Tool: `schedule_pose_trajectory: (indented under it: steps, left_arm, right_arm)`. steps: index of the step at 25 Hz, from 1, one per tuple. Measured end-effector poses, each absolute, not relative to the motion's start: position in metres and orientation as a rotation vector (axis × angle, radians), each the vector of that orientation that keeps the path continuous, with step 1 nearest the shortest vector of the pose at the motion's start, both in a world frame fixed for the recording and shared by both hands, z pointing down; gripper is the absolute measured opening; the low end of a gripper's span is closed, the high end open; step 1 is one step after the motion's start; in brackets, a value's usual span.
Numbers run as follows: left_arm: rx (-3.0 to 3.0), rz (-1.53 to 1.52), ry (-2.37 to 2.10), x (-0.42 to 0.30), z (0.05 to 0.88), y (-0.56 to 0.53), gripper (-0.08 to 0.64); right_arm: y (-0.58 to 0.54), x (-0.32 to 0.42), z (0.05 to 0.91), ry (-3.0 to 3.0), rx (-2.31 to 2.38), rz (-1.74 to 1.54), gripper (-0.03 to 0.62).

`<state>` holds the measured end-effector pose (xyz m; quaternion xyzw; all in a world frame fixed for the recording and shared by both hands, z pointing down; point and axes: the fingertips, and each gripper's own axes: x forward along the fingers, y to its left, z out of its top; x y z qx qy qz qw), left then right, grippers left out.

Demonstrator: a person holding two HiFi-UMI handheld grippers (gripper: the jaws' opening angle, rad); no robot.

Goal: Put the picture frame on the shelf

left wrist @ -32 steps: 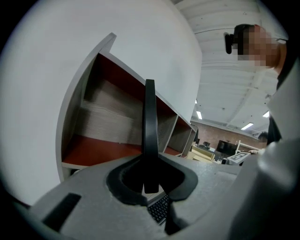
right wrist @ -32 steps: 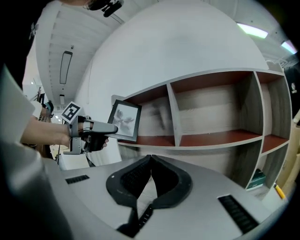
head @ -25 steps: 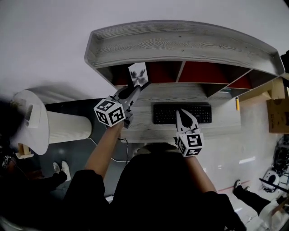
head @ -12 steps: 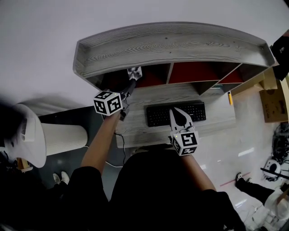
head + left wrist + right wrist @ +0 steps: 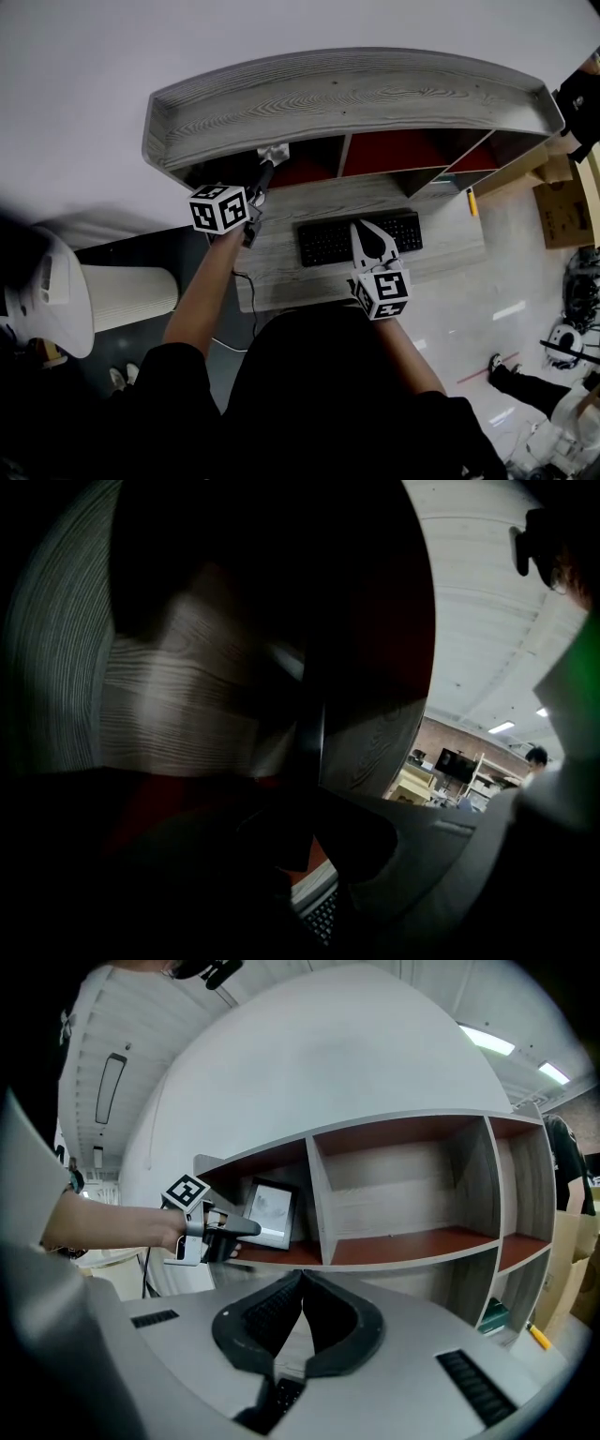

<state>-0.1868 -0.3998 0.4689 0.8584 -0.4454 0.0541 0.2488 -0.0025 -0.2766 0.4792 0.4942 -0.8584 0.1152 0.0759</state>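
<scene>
One view, the right gripper's (image 5: 302,1277), shows us picture frame (image 5: 270,1211) upright on shelf (image 5: 403,1258); left gripper (image 5: 251,1228) opening around it, farther in than earlier; right gripper closed.

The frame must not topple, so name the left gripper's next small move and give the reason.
Probably let the jaws finish opening before any retreat. The picture frame already stands on the red floor of the shelf's leftmost compartment. The left gripper sits at its lower edge, jaws opening with the frame between them. Pulling back before the pads clear could drag it over.

In the head view the shelf (image 5: 347,94) hides all but a corner of the picture frame (image 5: 274,153).
</scene>
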Motion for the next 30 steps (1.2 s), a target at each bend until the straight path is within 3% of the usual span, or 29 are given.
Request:
schedule_pose_trajectory:
  steps: [30]
  left_arm:
    - [2.265,0.409,-1.493,-0.203,0.482,-0.445,0.218]
  right_arm:
    - [-0.268,-0.014,0.474,-2.685,1.456,0.386,0.012]
